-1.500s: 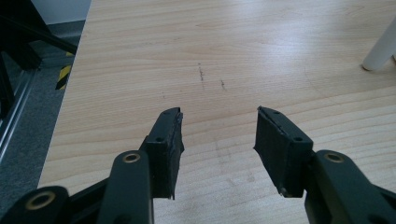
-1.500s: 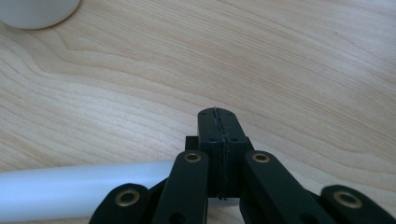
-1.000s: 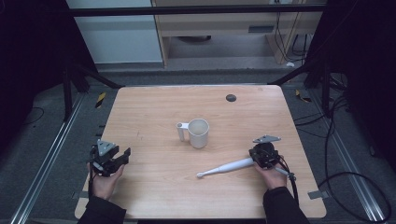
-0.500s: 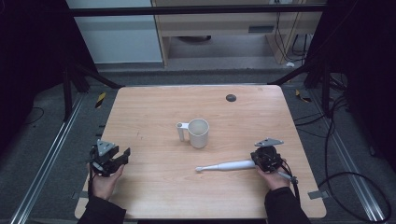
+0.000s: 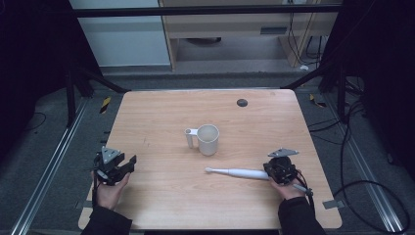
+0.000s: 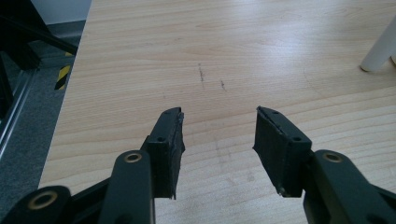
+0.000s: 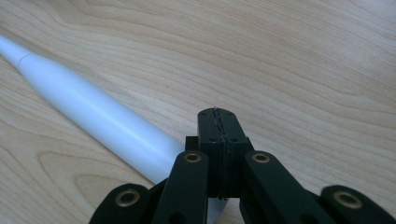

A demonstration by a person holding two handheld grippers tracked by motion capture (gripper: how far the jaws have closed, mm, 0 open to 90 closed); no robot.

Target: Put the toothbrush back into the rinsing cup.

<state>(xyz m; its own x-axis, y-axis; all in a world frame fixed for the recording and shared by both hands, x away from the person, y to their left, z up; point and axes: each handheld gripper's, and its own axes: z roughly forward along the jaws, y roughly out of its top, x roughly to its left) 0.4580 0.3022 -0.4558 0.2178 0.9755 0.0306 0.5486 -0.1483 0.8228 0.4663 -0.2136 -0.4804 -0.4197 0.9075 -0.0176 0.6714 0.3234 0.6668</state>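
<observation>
1. White plastic, long and tapering: the electric toothbrush handle (image 5: 240, 173) lies flat on the wooden table (image 5: 161, 112), near the table's near right part, its thin tip pointing left and its thick end at my right gripper (image 5: 280, 169).
2. My right gripper rests at the near right of the table, and its jaws are pressed fully together with nothing between the pads.
3. In the right gripper view the toothbrush handle (image 7: 98, 119) runs from the far left down to just beside the left of my closed jaws, its thick end passing under the left jaw arm; I cannot tell whether it touches the gripper (image 7: 218, 122).
4. My left gripper (image 5: 120, 168) sits at the near left of the table, well apart from the toothbrush handle.
5. Its jaws stand apart with bare wood between them, as the left gripper view (image 6: 218, 122) shows, after closing a little within the last second.
6. A white mug (image 5: 207, 139) stands upright near the table's middle, its handle to the left, farther than the toothbrush handle and between my two grippers.
7. A small dark round disc (image 5: 242, 102) lies near the far edge.
</observation>
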